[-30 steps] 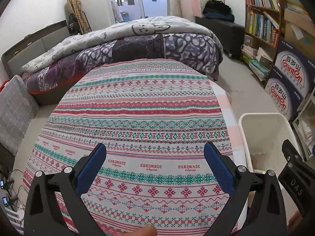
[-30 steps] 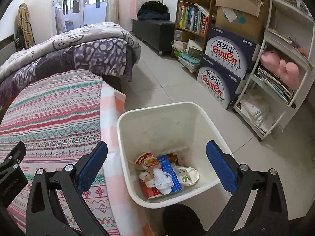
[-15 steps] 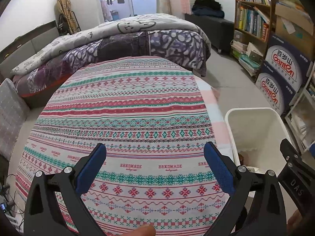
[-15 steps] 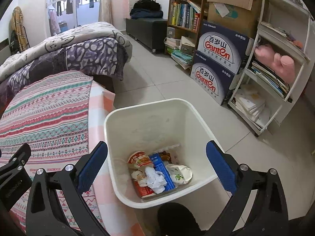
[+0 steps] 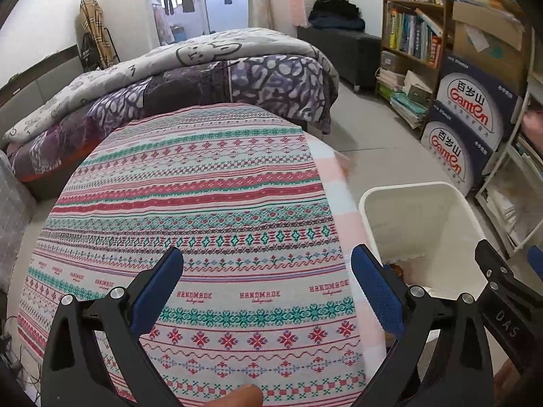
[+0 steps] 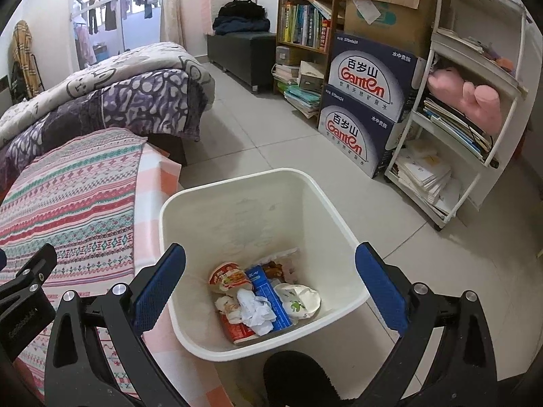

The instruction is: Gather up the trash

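Observation:
A white trash bin [image 6: 325, 203] stands on the floor beside the table; it also shows in the left wrist view [image 5: 407, 190]. Inside it lie a crumpled paper [image 6: 256, 312], a blue carton [image 6: 268, 291], a red snack cup [image 6: 229, 274] and a white wrapper [image 6: 300, 298]. My right gripper [image 6: 269, 288] is open and empty, held above the bin. My left gripper [image 5: 268, 291] is open and empty above the table with its patterned cloth [image 5: 203, 203]. No loose trash shows on the cloth.
A bed with a purple quilt [image 5: 190, 78] stands behind the table. Stacked Ganten boxes [image 6: 366, 108], bookshelves [image 6: 305, 23] and a white rack [image 6: 468, 101] line the right wall. Tiled floor [image 6: 271, 142] lies between them and the bin.
Both grippers have shifted slightly right and back; the bin sits more to the left in the right wrist view. Both stay open and empty.

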Available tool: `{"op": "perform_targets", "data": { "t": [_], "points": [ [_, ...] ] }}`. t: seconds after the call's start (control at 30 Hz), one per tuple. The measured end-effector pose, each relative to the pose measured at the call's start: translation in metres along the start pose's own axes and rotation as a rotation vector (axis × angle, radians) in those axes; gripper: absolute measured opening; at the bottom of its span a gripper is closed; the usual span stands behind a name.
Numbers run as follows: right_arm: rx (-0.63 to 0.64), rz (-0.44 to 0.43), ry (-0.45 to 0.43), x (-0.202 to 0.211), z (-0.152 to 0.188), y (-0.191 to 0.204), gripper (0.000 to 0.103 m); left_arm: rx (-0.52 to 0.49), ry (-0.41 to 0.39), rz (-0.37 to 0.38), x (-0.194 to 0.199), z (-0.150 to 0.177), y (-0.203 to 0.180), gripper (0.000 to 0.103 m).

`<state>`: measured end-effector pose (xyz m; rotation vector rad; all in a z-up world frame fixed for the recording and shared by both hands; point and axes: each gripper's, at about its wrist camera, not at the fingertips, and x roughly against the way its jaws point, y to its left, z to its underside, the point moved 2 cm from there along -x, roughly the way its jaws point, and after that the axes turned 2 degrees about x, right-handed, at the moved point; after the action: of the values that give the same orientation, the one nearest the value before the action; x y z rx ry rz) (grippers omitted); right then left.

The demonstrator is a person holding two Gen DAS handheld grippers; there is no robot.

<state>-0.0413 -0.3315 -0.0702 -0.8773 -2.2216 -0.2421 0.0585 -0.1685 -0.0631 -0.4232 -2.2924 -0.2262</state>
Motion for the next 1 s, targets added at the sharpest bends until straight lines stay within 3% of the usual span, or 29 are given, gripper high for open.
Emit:
{"op": "perform_targets", "data": {
  "t": [1.0],
  "points": [
    [0.002,0.005,0.017,-0.0061,0.0039,-0.0020,0.096,-0.009,0.020,0.007,-0.0060,-0.0009,-0.0050,0.096]
  ]
}}
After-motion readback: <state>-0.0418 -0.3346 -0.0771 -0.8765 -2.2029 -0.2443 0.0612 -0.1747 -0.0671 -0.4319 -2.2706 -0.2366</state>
